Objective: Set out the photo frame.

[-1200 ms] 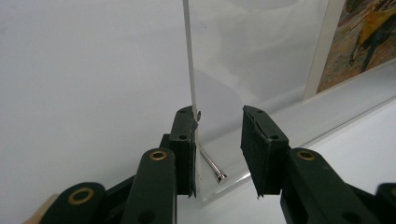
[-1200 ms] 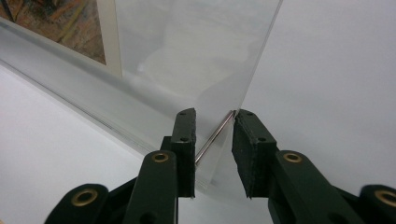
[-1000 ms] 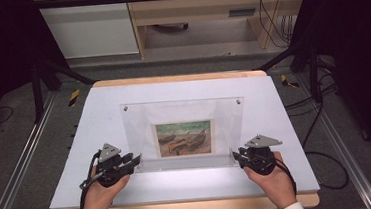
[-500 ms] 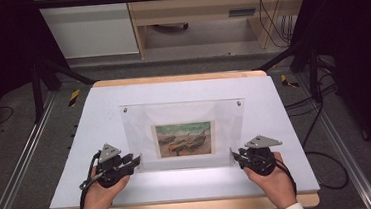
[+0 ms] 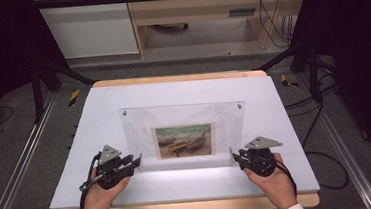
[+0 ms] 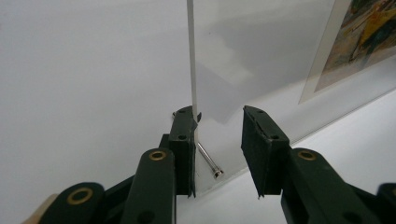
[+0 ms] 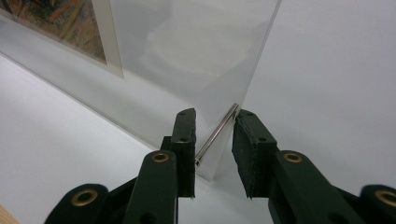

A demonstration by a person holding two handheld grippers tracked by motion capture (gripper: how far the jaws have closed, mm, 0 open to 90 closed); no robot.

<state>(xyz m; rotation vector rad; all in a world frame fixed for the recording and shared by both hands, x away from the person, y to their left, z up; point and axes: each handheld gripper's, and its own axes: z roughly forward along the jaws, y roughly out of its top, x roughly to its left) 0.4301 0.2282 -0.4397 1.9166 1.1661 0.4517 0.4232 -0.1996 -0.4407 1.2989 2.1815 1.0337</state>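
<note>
Table: white board top (image 5: 182, 92) with a pale wooden edge at the near and far sides, set between dark floor mats and metal rails.
Frame: clear acrylic picture frame (image 5: 182, 120) standing upright across the middle of the table, its lower edge on the white surface, a small metal stud showing at each upper corner.
Picture: painting of boats on a beach (image 5: 185, 140) inside the frame, low and centred, with a pale border around it.
Left gripper: left gripper (image 5: 134, 162) at the frame's lower left corner, held in the person's left hand (image 5: 98, 199); in the left gripper view (image 6: 218, 154) the jaws are apart at a middling width, one jaw against the sheet's edge, the other standing clear on the far side of the pane, so nothing is clamped.
Left pin: short metal pin (image 6: 208, 160) sticking out of the frame's bottom corner, between the jaws, just beside the jaw that touches the edge.
Right gripper: right gripper (image 5: 236, 156) at the frame's lower right corner, held in the right hand (image 5: 275, 185); in the right gripper view (image 7: 214, 149) the jaws straddle the corner, narrowly parted, not pressed together.
Right pin: slim metal pin (image 7: 217, 135) slanting through the gap; whether either jaw touches it I cannot tell.
Background: light cabinet and wooden shelf unit (image 5: 196, 13) beyond the table, cables hanging at its right.
</note>
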